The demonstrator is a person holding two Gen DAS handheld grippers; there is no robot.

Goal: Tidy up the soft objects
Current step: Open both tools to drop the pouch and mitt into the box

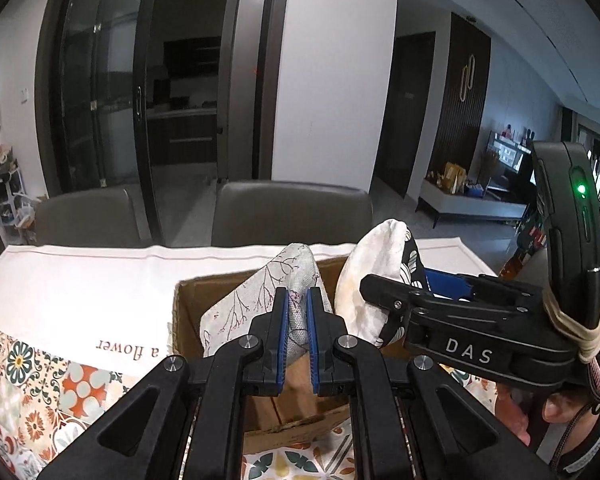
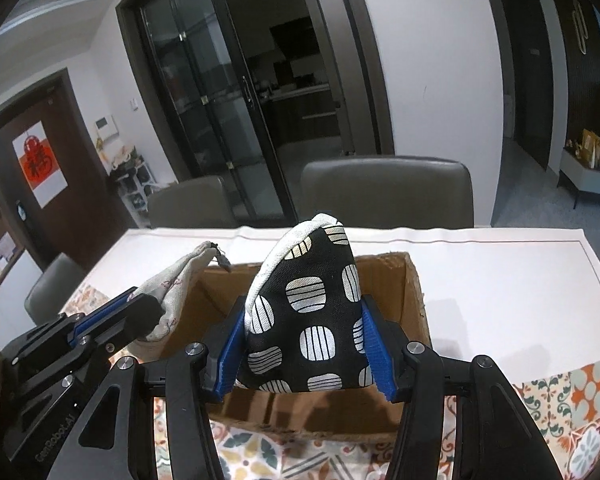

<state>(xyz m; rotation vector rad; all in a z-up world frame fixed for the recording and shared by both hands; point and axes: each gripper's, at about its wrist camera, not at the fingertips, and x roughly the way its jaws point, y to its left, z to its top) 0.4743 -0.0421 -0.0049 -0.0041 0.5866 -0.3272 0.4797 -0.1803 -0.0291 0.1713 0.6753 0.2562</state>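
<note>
Hovering over the cardboard box [image 2: 414, 300] — left gripper [image 1: 298, 300] clamps grey pouch [image 1: 260, 292], right gripper [image 2: 304, 336] clamps spotted pouch [image 2: 312, 312] — both directly above its opening.

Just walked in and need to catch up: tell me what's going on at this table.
A person holds a gripper in each hand over an open cardboard box. The left gripper is shut on a grey branch-print pouch; the right gripper clamps a black pouch with striped dots. Both pouches hang above the box, neither released.

"DAS" is printed on the right gripper [image 1: 380, 284]; "a flower" on the white table runner [image 1: 100, 280]; "GenRobot.AI" on the left gripper [image 2: 140, 312].
</note>
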